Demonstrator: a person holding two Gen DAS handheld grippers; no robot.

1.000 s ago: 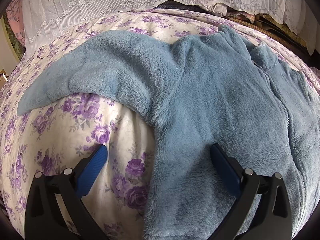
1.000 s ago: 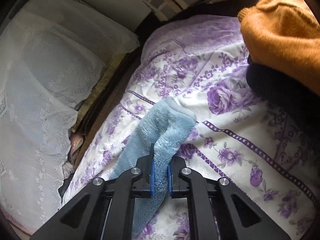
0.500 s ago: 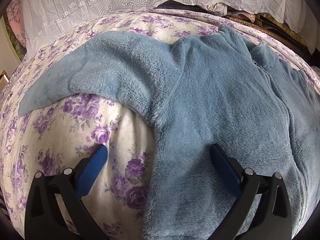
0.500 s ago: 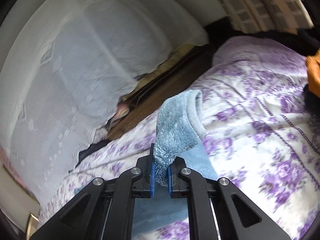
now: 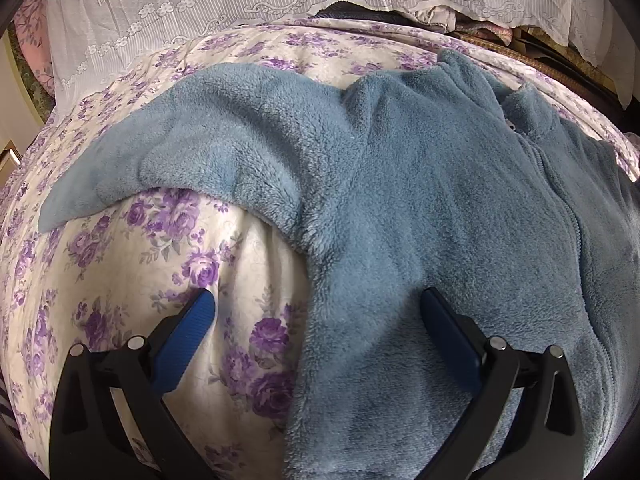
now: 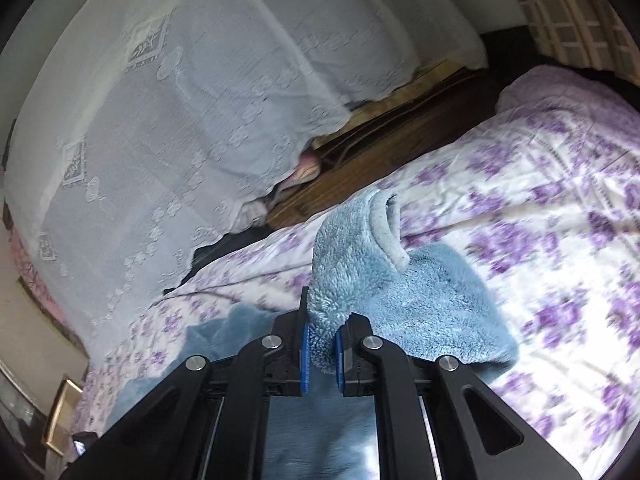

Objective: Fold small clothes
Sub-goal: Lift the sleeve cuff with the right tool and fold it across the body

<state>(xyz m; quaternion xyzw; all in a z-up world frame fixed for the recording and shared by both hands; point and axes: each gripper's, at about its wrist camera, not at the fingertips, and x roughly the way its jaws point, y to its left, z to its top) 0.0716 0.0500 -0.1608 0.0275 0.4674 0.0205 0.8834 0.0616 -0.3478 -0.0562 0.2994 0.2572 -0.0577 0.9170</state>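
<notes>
Lace curtains (image 6: 192,128) back a bed (image 5: 132,264) with a purple-flowered cover, and on it, filling the centre and right of the left wrist view, a blue fleece zip jacket (image 5: 420,208) lies front up. Its sleeve cuff (image 6: 352,264) is pinched tight in the right hand-held gripper (image 6: 322,346), lifted mid-frame. The left hand-held gripper (image 5: 316,320) hangs wide open over the jacket's side edge, gripping nothing. Sleeve-folding looks under way; next, the cuff probably needs laying across the chest.

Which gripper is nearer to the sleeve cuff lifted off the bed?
Right. The right gripper pinches the cuff end; the left gripper hovers open over the jacket's side.
</notes>
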